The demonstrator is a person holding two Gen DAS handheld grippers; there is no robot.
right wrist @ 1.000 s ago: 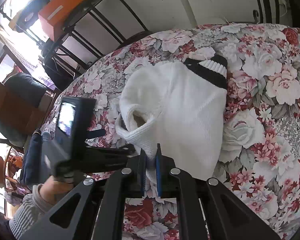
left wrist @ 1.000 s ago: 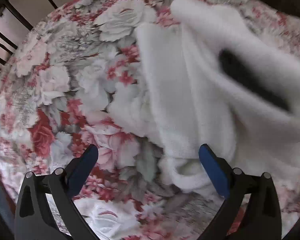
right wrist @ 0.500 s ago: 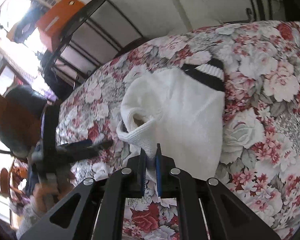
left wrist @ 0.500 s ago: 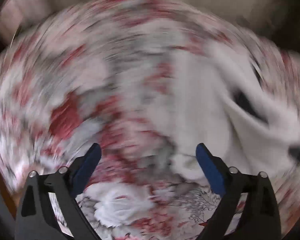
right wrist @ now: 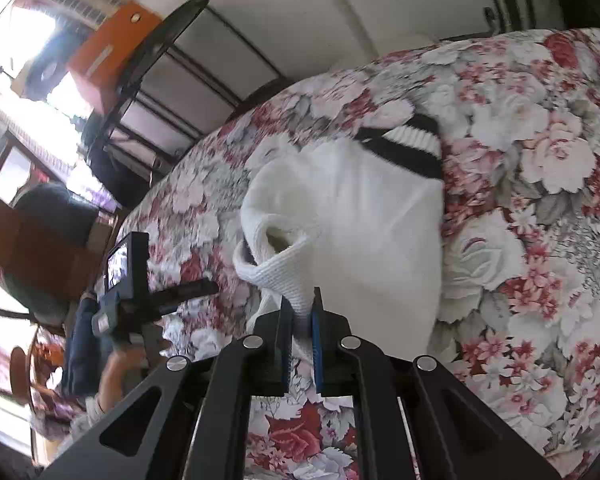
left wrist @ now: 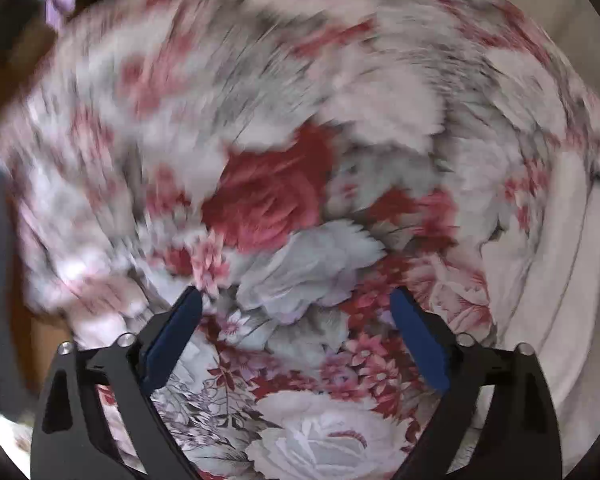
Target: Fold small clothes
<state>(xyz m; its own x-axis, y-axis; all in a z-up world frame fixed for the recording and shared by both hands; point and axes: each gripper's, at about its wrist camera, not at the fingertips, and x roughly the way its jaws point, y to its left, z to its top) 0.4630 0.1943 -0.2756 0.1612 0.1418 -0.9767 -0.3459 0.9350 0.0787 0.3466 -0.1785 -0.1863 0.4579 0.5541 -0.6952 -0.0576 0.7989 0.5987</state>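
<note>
A floral cloth of red, pink and white roses with grey leaves covers the round table, filling the right wrist view from twelve round to six o'clock. Beyond its edge, toward eleven o'clock, a dark metal rack stands against a pale wall, with an orange box on its top at ten o'clock. At nine o'clock sits a brown wooden piece of furniture, too dim to identify.

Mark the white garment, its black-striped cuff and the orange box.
white garment (right wrist: 372, 224): right wrist view, on the broad flat body of the fabric.
black-striped cuff (right wrist: 410, 148): right wrist view, on the ribbed band at the far end.
orange box (right wrist: 112, 52): right wrist view, on its orange side face.
</note>
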